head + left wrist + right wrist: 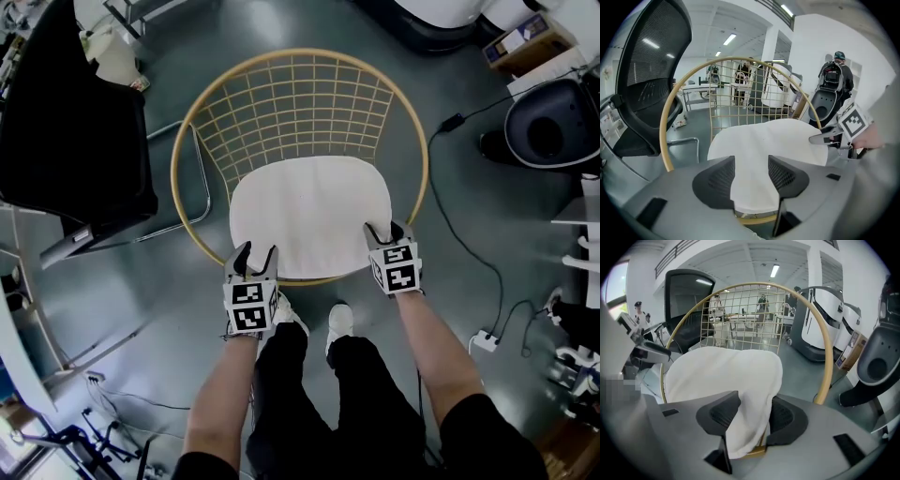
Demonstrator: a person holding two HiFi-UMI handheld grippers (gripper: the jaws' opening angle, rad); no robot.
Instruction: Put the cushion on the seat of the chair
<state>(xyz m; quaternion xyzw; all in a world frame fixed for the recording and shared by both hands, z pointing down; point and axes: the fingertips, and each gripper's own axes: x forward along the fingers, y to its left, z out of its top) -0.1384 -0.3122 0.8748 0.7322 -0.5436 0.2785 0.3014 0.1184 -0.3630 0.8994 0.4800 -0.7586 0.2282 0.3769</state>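
While the white padded cushion (309, 216) lies on the seat of the round gold wire chair (300, 103) at centre frame, the right gripper (387, 230) clamps its lower-right edge. The left gripper (256, 251) stands with jaws apart at its lower-left edge. A glossy grey floor (141, 281) surrounds them, with a black office chair (75, 122) at upper left.

Cushion (309, 216): I see a plain off-white pad, wider than it is deep, with rounded corners.
Cushion place: it sits on the seat and covers most of it, and its front edge reaches the front rim.
Cushion state: mostly flat and smooth. In the right gripper view, I see its front right corner bunched and raised off the rim.
Chair (300, 103): a round gold-coloured wire frame, with a hoop rim and an open grid back.
Chair pose: it stands upright, its back on the far side from me and its seat nearest me.
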